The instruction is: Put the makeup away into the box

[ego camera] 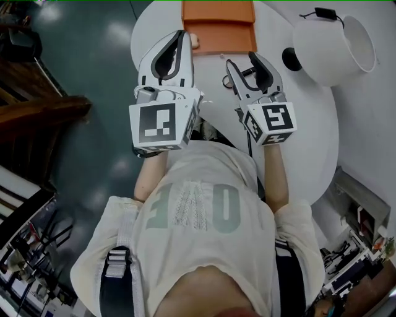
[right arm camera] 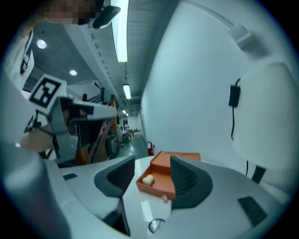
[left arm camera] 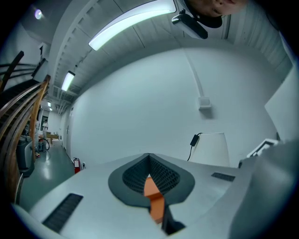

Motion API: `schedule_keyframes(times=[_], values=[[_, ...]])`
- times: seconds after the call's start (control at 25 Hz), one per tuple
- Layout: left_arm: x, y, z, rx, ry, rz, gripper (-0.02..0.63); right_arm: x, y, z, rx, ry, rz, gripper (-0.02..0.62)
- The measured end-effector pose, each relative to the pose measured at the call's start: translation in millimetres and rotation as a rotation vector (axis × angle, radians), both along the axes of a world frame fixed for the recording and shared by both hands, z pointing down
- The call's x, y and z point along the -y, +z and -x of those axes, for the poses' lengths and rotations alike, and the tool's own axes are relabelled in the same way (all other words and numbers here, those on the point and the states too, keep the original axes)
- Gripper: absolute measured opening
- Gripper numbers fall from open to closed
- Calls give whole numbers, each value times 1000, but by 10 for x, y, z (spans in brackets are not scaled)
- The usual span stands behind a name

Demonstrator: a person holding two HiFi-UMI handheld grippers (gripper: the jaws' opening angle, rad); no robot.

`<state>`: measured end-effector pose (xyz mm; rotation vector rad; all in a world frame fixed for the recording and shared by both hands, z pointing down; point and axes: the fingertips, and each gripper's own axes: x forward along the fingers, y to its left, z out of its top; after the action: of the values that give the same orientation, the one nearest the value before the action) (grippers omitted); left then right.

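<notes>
An open orange box (ego camera: 218, 28) lies at the far side of the white round table (ego camera: 309, 124). A small cream makeup sponge (right arm camera: 148, 179) rests in its near left corner, also visible in the head view (ego camera: 195, 41). My left gripper (ego camera: 184, 36) is shut, its tip at the box's near left corner. A sliver of the orange box (left arm camera: 154, 198) shows through the slit between its pads. My right gripper (ego camera: 241, 60) stands open just short of the box (right arm camera: 166, 175), nothing between its pads. A flat white piece (right arm camera: 146, 211) and a small clear ring (right arm camera: 156, 225) lie on the table under it.
A white cone-shaped shade (ego camera: 334, 46) with a black cable and plug (ego camera: 322, 12) lies at the table's far right. A black round part (ego camera: 291, 59) sits next to it. Dark wooden furniture (ego camera: 37, 111) stands on the floor to the left.
</notes>
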<state>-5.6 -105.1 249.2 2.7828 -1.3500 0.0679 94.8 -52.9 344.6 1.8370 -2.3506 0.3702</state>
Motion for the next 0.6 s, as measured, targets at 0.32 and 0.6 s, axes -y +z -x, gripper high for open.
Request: schedule_keyframes(times=[0.32,0.6], values=[[-28,62,-31,18,8,13,8,-275,1651,-30,-132,-9,394,249],[-37,99,-32,28,1,23,8,-361,2152,-45,-139,-8,523,249]])
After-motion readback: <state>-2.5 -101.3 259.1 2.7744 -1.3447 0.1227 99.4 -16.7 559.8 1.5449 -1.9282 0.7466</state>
